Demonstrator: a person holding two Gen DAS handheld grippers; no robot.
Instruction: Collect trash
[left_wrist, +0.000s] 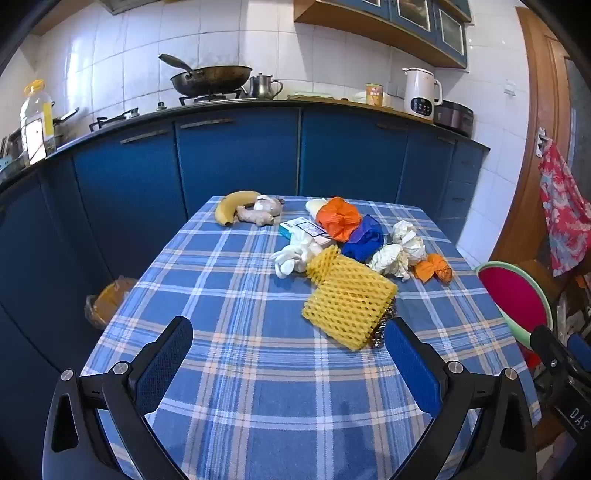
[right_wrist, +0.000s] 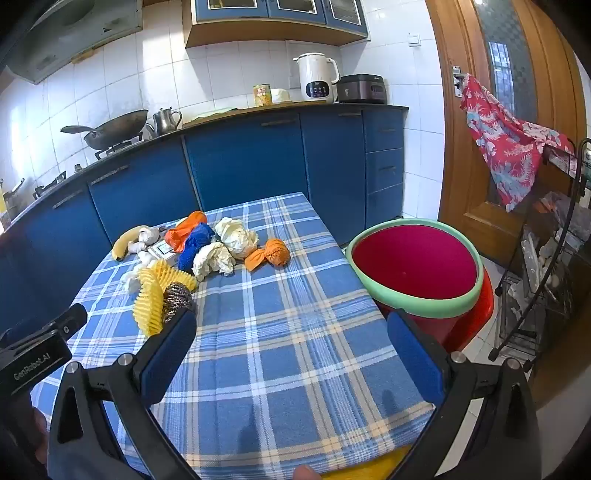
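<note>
Trash lies in a heap on the blue plaid tablecloth (left_wrist: 240, 295): a yellow foam fruit net (left_wrist: 347, 299) over a metal scourer (right_wrist: 177, 295), crumpled white paper (left_wrist: 397, 254), an orange wad (left_wrist: 432, 267), blue plastic (left_wrist: 364, 236), an orange bag (left_wrist: 338, 218), a white glove (left_wrist: 295, 254) and a small box (left_wrist: 303, 229). A red basin with a green rim (right_wrist: 417, 266) stands off the table's right edge. My left gripper (left_wrist: 291, 336) hangs open over the near cloth, just short of the net. My right gripper (right_wrist: 291, 332) is open too, with nothing between its fingers.
A banana (left_wrist: 234, 206) and ginger (left_wrist: 255, 216) lie at the table's far left. Behind runs a blue cabinet counter (left_wrist: 236, 147) with a wok (left_wrist: 210, 79) and a white kettle (left_wrist: 421, 92). A bin with an orange liner (left_wrist: 107, 301) sits on the floor left of the table. A wire rack (right_wrist: 546, 266) stands right.
</note>
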